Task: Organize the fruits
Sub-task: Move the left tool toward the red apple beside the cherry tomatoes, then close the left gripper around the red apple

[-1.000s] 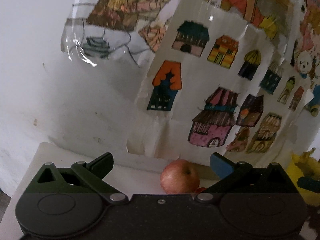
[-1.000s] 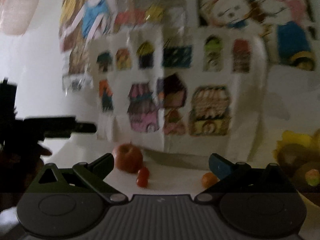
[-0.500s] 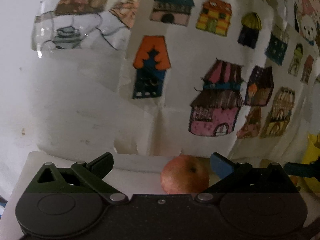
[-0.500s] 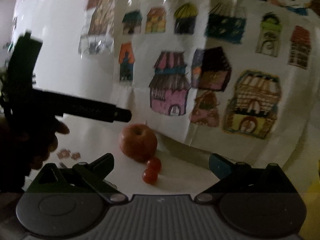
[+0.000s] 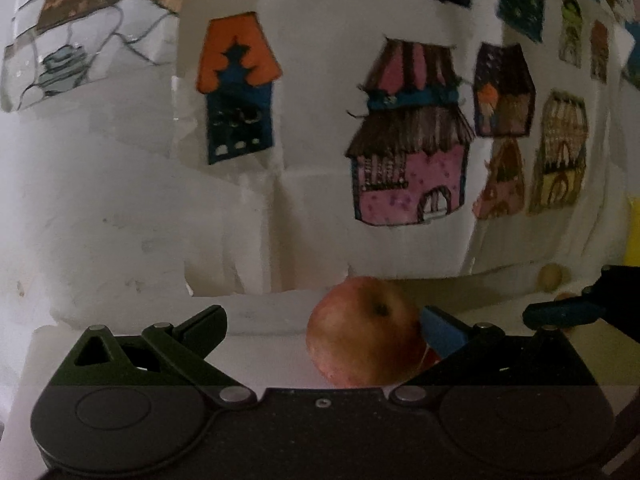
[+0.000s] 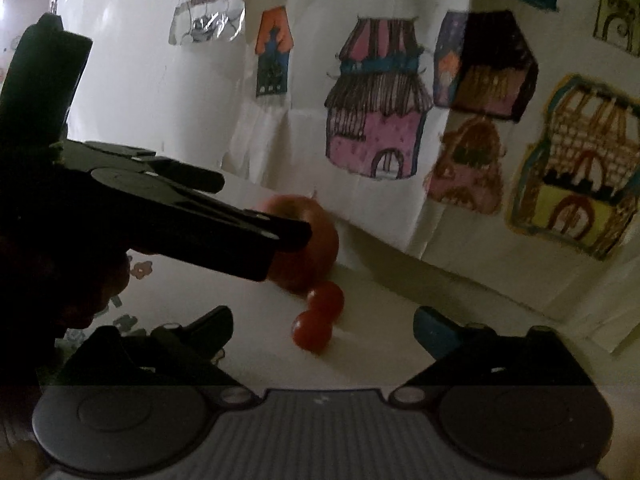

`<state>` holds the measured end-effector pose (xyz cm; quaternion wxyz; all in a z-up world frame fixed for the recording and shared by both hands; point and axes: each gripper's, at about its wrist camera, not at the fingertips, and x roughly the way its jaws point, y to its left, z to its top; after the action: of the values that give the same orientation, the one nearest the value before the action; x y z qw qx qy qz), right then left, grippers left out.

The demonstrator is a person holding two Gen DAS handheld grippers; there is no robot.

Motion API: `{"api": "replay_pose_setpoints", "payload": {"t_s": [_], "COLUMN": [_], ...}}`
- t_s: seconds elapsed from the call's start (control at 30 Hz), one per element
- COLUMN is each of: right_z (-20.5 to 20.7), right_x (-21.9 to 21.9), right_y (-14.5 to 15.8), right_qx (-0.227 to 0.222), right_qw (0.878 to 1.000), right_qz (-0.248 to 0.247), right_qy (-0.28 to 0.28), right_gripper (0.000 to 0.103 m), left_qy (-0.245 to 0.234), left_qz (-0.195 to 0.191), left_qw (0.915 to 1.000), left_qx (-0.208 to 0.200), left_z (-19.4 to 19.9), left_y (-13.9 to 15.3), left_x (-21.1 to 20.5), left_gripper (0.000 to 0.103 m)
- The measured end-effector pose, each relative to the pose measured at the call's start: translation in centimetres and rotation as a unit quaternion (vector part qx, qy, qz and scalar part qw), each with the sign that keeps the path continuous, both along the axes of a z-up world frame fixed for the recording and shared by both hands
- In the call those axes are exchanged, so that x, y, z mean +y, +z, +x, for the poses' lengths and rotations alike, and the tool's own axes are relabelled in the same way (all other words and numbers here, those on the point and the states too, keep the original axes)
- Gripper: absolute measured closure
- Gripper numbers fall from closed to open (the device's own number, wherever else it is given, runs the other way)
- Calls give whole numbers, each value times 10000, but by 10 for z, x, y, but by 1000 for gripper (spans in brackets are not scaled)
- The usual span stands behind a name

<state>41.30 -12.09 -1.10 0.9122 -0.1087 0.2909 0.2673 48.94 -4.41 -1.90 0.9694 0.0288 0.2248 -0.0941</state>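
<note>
The left gripper (image 5: 320, 320) has its jaws apart, and the apple (image 5: 366, 332) sits between them, close against the blue-padded right finger and well clear of the black left finger; whether the pad touches the skin cannot be told. The apple rests on the white bench (image 5: 256, 354), stem dimple turned up toward the camera. Seen from the right wrist, that same left gripper (image 6: 256, 236) reaches in from the left, its dark fingers covering part of the apple (image 6: 316, 236). The right gripper (image 6: 322, 328) also has its jaws apart with nothing held; two small red tomatoes (image 6: 320, 316) lie on the bench just ahead of the gap, touching each other, the farther one right beside the apple. Beyond the left jaws to the right, the tip of the right gripper (image 5: 568, 312) enters from the edge, and a small pale round fruit (image 5: 550, 276) lies farther back near the wall. Behind everything stands a white wall with a taped sheet of coloured house drawings (image 5: 408, 160), its lower edge hanging just behind the apple. Small flower stickers (image 6: 142, 269) dot the bench left of the right jaws.
</note>
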Motion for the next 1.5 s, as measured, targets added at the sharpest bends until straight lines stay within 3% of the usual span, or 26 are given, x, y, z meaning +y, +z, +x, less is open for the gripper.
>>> {"api": "replay_pose_setpoints", "payload": {"t_s": [0.53, 0.73, 1.07, 1.33, 1.5], "right_z": [6, 8, 6, 4, 2], "right_x": [2, 4, 5, 6, 5], "right_y": [-8, -10, -13, -15, -16], "right_qx": [55, 57, 46, 22, 25], "right_qw": [10000, 9999, 9998, 9996, 9996], "right_qz": [-39, -57, -76, -60, -27], "right_qy": [48, 83, 186, 284, 293], "right_gripper": [42, 51, 59, 67, 67], "left_qy": [-280, -332, -374, -466, -469], "left_qz": [19, -29, -123, -135, -184], "left_qw": [9995, 9993, 9988, 9982, 9979], "left_qx": [134, 196, 292, 343, 414], "left_z": [18, 20, 21, 23, 24], "left_y": [-14, -16, -19, -22, -23], "left_x": [-21, -23, -19, -18, -17], "left_gripper": [1, 7, 16, 19, 23]}}
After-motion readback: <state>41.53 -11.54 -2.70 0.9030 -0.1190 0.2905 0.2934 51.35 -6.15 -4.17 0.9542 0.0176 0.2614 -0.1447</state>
